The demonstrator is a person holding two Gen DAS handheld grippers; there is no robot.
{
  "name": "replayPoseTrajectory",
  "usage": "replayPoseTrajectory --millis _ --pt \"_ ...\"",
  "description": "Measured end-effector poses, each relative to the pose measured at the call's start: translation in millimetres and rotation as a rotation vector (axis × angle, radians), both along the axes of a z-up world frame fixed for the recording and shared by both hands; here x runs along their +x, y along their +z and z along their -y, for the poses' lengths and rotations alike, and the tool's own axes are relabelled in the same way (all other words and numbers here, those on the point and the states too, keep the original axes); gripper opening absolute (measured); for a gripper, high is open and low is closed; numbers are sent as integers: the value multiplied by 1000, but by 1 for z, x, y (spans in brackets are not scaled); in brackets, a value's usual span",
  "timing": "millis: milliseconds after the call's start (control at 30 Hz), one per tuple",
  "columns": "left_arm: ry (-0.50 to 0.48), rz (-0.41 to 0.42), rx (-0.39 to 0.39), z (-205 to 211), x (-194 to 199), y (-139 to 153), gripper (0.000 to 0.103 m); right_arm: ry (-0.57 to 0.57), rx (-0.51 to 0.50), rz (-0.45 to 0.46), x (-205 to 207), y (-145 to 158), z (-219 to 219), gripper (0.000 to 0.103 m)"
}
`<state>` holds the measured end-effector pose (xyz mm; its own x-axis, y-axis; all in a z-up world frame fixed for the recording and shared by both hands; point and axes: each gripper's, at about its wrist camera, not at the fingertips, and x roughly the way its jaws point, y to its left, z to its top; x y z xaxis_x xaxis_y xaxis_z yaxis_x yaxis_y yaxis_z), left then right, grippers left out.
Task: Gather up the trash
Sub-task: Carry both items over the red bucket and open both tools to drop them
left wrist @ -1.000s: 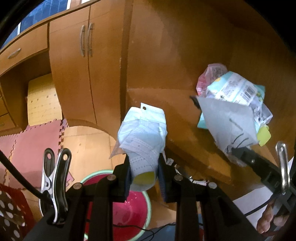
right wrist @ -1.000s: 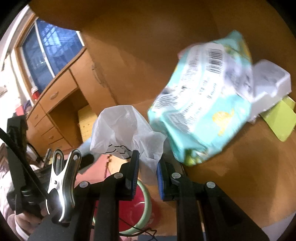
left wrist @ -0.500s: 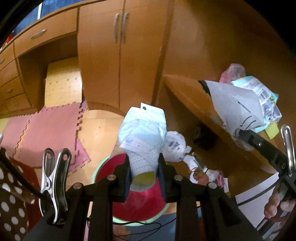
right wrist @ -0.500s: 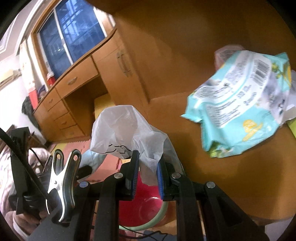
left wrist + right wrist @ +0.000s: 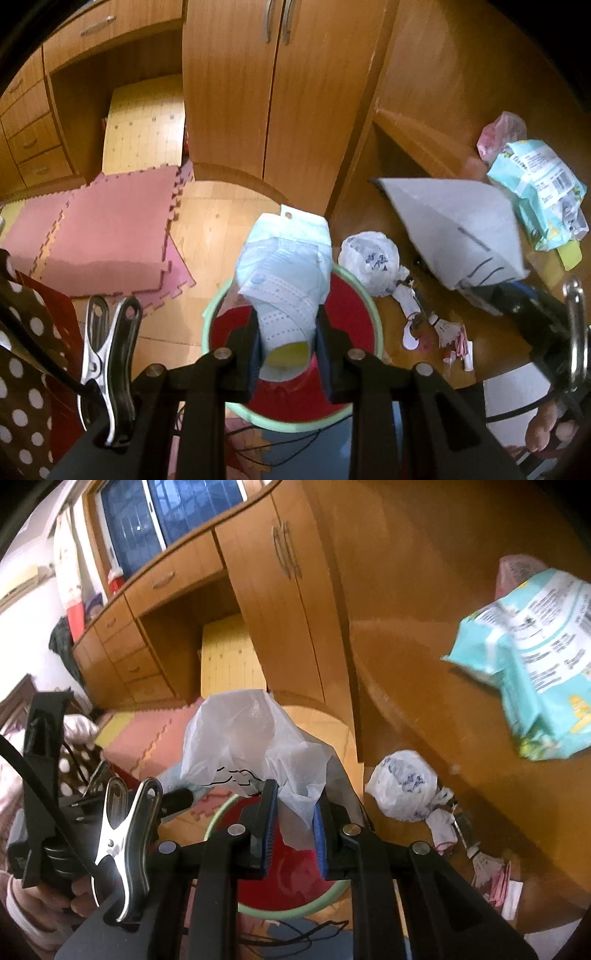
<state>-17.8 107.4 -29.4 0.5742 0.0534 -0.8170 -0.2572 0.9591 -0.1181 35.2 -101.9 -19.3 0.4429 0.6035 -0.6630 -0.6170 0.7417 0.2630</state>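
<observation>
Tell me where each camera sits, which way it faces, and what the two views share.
Left wrist: sits on the left hand-held gripper, looking down along its fingers at a face-mask packet clamped above the red bin; the right hand-held gripper and fingertips of the person's hand show at right.
Right wrist: sits on the right hand-held gripper, looking down at a white plastic bag it pinches; the other hand shows at lower left.
Shared: red bin, knotted white bag, teal wrapper, wooden cabinet.
</observation>
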Motion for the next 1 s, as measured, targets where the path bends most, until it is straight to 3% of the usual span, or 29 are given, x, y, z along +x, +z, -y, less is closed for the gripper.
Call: replayPoseTrajectory --millis 300,733,1000 --pt "14 -56 -8 -3 5 -26 26 23 -82 -55 13 -27 -37 18" --pt "32 -129 -52 -9 12 -54 26 41 -209 -122 10 -63 -46 18" --pt "35 -153 -76 -14 18 -63 27 47 -226 -147 9 -75 -53 19"
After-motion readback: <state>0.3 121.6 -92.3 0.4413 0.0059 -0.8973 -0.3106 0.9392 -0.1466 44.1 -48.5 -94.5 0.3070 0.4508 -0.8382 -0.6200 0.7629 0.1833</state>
